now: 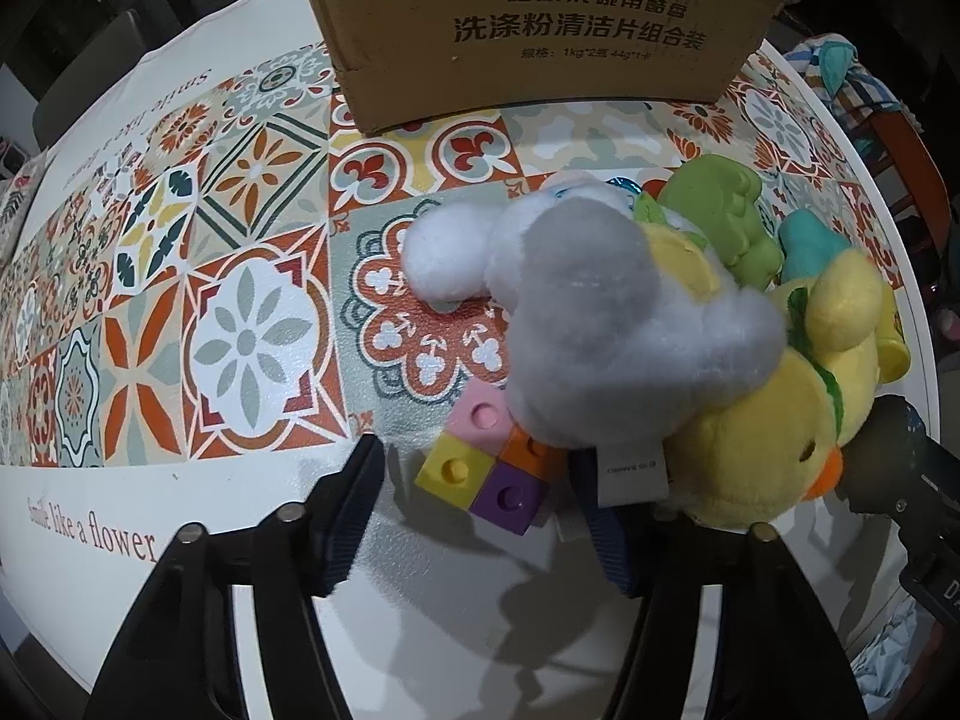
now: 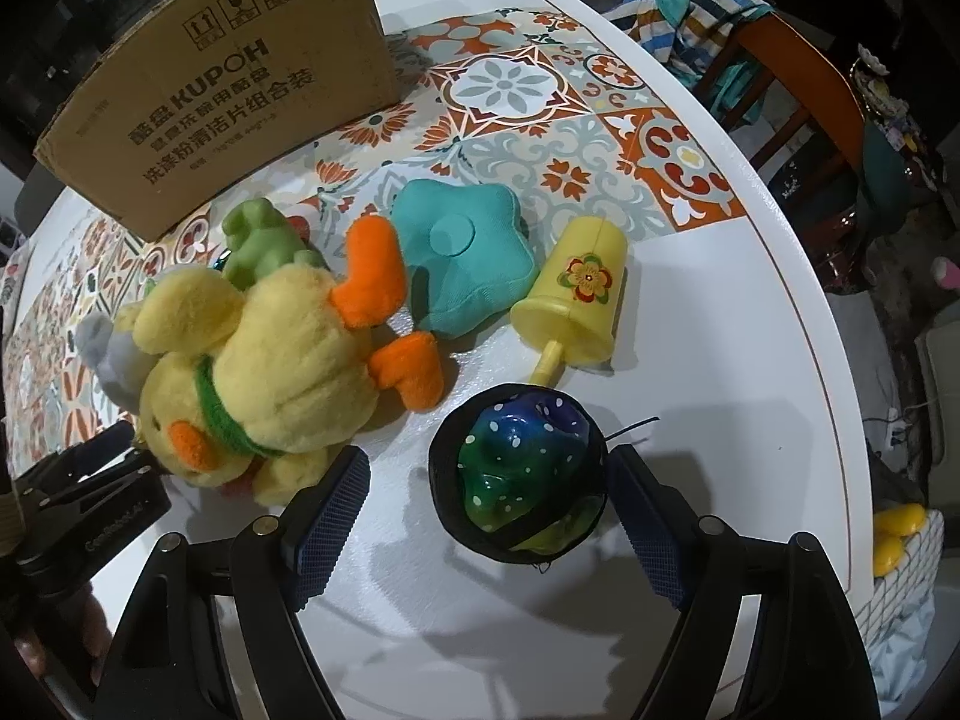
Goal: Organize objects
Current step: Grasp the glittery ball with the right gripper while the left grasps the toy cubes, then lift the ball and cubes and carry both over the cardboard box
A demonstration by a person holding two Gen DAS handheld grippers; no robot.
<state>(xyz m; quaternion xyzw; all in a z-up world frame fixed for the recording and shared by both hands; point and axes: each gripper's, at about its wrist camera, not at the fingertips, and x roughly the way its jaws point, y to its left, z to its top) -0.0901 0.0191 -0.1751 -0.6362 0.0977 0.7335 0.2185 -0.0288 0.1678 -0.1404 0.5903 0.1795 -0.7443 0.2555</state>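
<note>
My left gripper hangs over a clump of colour cubes, jaws apart, left pad clear of them; right pad sits behind the grey-white plush, so contact there I cannot tell. The yellow duck plush lies against it. My right gripper stands released around the netted blue-green ball (small gaps both sides). Yellow cup toy and teal star lie beyond. Cardboard box closes the far side; white worktop rim curves close at right, bare patterned mat lies open left.
</note>
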